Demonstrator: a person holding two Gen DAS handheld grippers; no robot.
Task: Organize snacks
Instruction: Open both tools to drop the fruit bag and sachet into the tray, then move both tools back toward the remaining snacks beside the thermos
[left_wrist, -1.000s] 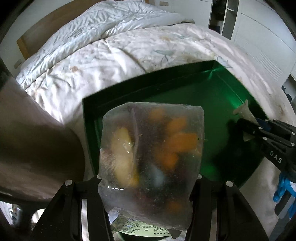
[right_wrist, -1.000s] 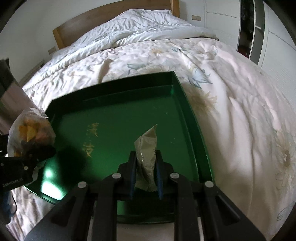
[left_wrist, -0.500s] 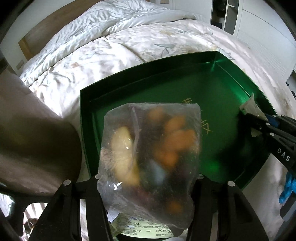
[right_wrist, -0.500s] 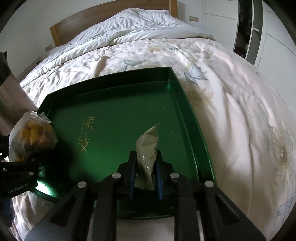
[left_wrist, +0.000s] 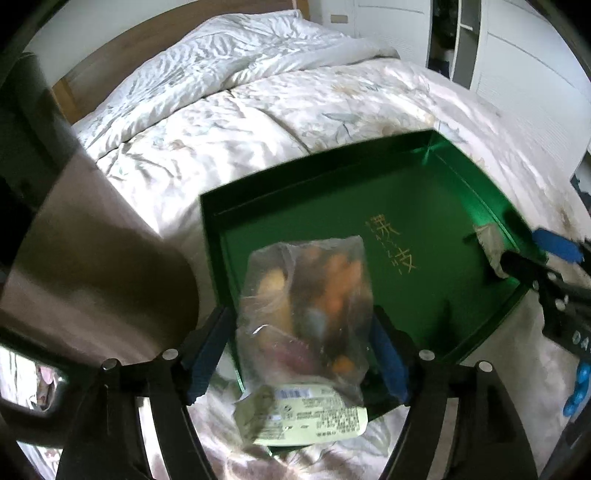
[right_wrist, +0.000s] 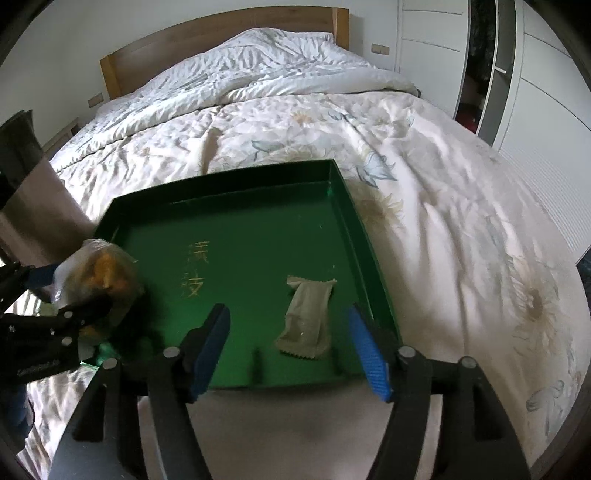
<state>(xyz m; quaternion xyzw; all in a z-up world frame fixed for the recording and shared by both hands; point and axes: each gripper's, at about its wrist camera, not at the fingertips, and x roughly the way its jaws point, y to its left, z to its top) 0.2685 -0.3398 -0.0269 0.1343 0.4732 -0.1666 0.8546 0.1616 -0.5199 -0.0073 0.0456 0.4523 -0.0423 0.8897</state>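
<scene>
We hold both grippers low over the tray's (right_wrist: 347, 206) near rim, right gripper (right_wrist: 291, 343) spread above the packet (right_wrist: 306, 317) lying inside, left gripper (left_wrist: 301, 354) spread around the bag (left_wrist: 306, 306).

Tray (right_wrist: 354, 221): dark green, gold characters inside. Bag (left_wrist: 306, 314): clear, orange and yellow contents, pale green label. Packet (right_wrist: 308, 317): beige. Quilt (right_wrist: 443, 184): white, faded floral print. Headboard (right_wrist: 221, 40): light wood. Pads (right_wrist: 367, 350): blue.

Both wrist views look down closely, sharing the green tray (left_wrist: 436, 206) (right_wrist: 236, 206).
</scene>
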